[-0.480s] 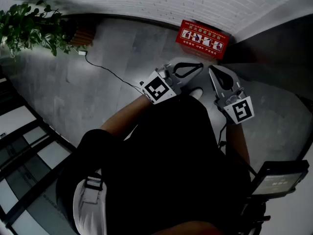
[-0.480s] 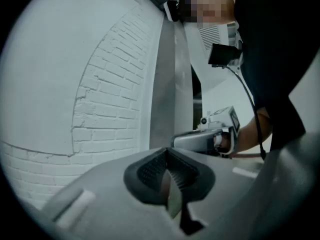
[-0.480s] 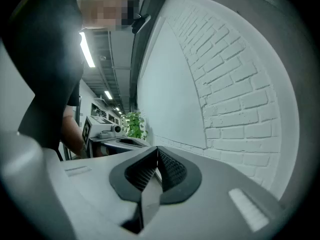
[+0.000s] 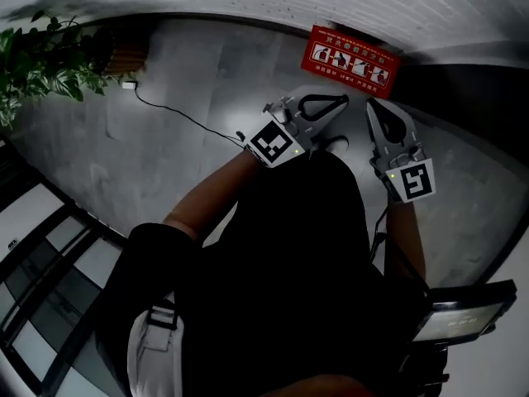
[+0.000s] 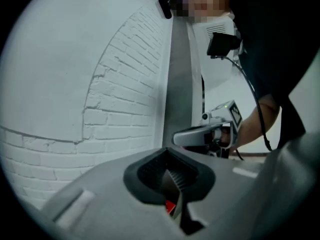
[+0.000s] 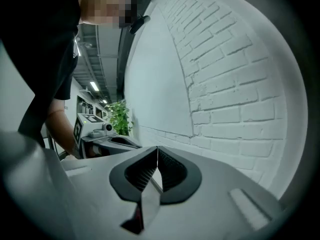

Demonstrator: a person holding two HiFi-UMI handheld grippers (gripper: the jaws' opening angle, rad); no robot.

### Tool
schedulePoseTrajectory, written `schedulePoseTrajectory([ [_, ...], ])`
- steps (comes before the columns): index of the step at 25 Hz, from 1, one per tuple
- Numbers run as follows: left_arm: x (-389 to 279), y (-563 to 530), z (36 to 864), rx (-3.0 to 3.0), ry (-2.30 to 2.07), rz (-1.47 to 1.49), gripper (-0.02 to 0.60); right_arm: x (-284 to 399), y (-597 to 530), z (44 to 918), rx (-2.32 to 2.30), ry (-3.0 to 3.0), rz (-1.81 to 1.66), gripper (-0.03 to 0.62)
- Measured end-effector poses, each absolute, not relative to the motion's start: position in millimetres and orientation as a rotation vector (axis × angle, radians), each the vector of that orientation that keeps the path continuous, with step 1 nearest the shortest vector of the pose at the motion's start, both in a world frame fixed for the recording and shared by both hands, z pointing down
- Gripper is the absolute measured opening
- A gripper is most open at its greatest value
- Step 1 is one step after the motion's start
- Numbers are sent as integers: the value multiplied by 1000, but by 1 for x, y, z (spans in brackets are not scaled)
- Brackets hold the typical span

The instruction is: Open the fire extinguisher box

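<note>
Both left gripper (image 4: 335, 102) and right gripper (image 4: 376, 110) edged nearer the red box (image 4: 350, 56).

Box (image 4: 351, 61) print: too small to read.
Plant (image 4: 33, 56): cut off by the left edge in the head view.
Cable (image 4: 178, 117): near end hidden behind the left gripper (image 4: 339, 100).
Screen (image 4: 457, 314): dim, its text cannot be read.
</note>
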State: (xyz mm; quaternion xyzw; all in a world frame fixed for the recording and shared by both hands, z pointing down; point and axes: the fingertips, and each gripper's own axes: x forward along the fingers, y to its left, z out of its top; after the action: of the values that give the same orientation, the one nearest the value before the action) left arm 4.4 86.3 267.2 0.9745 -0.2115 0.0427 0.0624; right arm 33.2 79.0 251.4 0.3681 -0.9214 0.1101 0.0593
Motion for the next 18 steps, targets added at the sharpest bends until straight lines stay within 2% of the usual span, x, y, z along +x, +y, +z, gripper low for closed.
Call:
schedulePoseTrajectory([
  [4,0,56,326,2948,-582,233,4,46,38,314,1271,-2686,459,12],
  [8,6,45,377,2900,-509,256,5,72,18,411,1462,-2547,764,17],
  [12,16,52,434,2847,-477,303,4,68,39,526,1466,-2384,1089,77],
  [16,29,56,492,2831,-476,387,4,63,59,639,1515,-2228,1590,115],
  [18,34,55,513,2832,-489,429,3,61,64,685,1516,-2141,1832,160],
])
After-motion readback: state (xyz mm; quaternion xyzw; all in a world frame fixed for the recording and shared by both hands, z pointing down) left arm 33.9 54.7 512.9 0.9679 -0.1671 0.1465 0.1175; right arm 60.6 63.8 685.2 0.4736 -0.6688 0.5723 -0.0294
